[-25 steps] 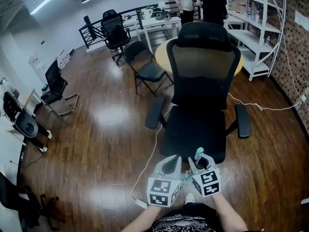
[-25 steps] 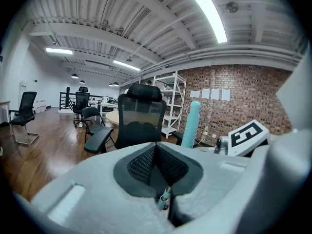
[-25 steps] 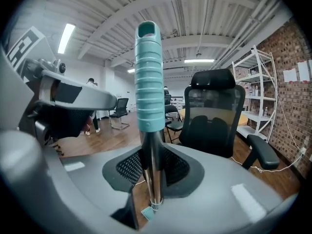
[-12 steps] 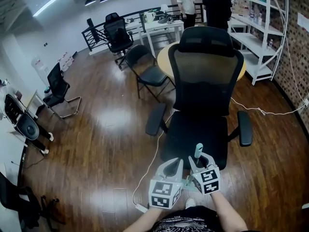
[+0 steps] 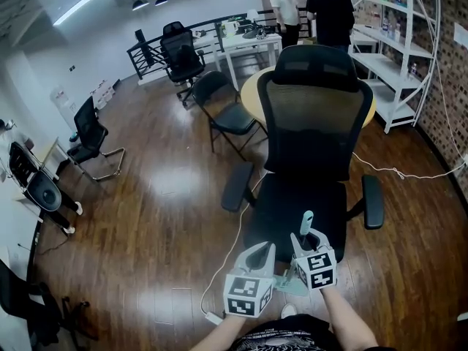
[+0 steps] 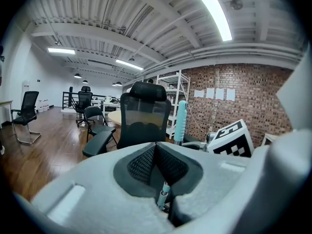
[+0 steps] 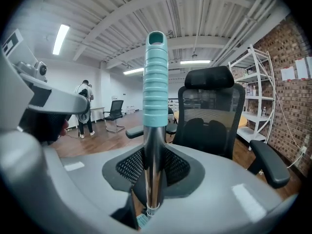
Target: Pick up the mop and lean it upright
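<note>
Here, ribbed teal mop grip (image 7: 155, 77), chrome shaft (image 7: 154, 133) clamped in right gripper (image 7: 154, 155)

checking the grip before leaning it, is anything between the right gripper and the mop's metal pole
Nothing visible stands between them. The right gripper is shut directly on the shiny metal mop pole, just below its teal ribbed handle grip.

Glossy dark wood floor (image 5: 146, 196); black mesh office chair (image 5: 314, 115) near, round yellow table (image 5: 248, 92) behind; white shelving (image 5: 391, 64) along the right brick wall (image 5: 447, 86).
</note>
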A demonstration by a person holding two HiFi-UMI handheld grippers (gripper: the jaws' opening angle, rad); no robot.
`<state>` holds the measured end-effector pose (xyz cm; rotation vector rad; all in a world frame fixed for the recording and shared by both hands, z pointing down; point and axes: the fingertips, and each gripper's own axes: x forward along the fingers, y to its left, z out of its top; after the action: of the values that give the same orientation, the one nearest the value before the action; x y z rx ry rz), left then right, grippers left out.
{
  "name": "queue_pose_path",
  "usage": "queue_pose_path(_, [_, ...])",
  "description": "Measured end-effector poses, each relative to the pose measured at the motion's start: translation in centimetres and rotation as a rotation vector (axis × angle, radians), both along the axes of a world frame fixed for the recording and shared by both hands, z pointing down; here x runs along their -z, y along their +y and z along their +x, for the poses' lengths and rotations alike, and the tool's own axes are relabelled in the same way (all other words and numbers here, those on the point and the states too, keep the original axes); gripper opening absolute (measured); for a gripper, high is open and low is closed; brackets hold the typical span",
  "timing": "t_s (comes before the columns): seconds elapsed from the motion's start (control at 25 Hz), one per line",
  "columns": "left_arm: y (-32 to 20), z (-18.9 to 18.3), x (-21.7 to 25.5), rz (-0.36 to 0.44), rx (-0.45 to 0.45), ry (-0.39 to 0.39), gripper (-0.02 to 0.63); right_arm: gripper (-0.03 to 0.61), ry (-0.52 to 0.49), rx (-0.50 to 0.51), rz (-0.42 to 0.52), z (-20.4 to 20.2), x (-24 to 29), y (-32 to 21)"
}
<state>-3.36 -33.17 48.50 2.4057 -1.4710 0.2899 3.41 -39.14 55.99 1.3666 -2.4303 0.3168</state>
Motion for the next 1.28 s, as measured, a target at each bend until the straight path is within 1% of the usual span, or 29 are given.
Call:
queue_pose_path(0.16, [0.0, -0.4, -0.1, -0.001, 0.008, 0.002, 0.003, 0.100, 0.010, -0.012, -0.008, 0.1, -0.3, -0.4])
queue_pose_path(0.32, [0.1, -0.8, 0.0, -0.002, 0.007, 0.001, 0.003, 0.143, 0.033, -0.011, -0.020, -0.2, -0.5, -0.7])
queue_pose_path(0.48, [0.2, -0.7, 0.0, -0.002, 0.006, 0.003, 0.003, 0.155, 0.040, -0.027, -0.016, 0.2, -0.5, -0.8])
queue_pose_path(0.6, [0.3, -0.6, 0.1, -0.002, 0.001, 0.005, 0.003, 0.185, 0.036, -0.047, -0.024, 0.7, -0.6, -0.8])
queue_pose_path(0.96, [1.4, -0.5, 0.5, 0.002, -0.014, 0.010, 0.003, 0.189, 0.024, -0.072, -0.017, 1.2, 0.1, 0.7])
queue_pose_path(1.04, [1.8, -0.4, 0.7, 0.004, -0.020, 0.009, 0.003, 0.177, 0.014, -0.083, -0.005, 1.2, 0.8, 1.4])
queue_pose_path(1.2, [2.9, 0.1, 0.8, 0.011, -0.036, 0.014, 0.003, 0.085, 0.001, -0.117, 0.032, 1.6, 2.5, 3.1])
queue_pose_path(1.28, [3.6, 0.3, 0.9, 0.011, -0.042, 0.013, 0.003, 0.055, -0.014, -0.125, 0.047, 1.6, 3.4, 4.2])
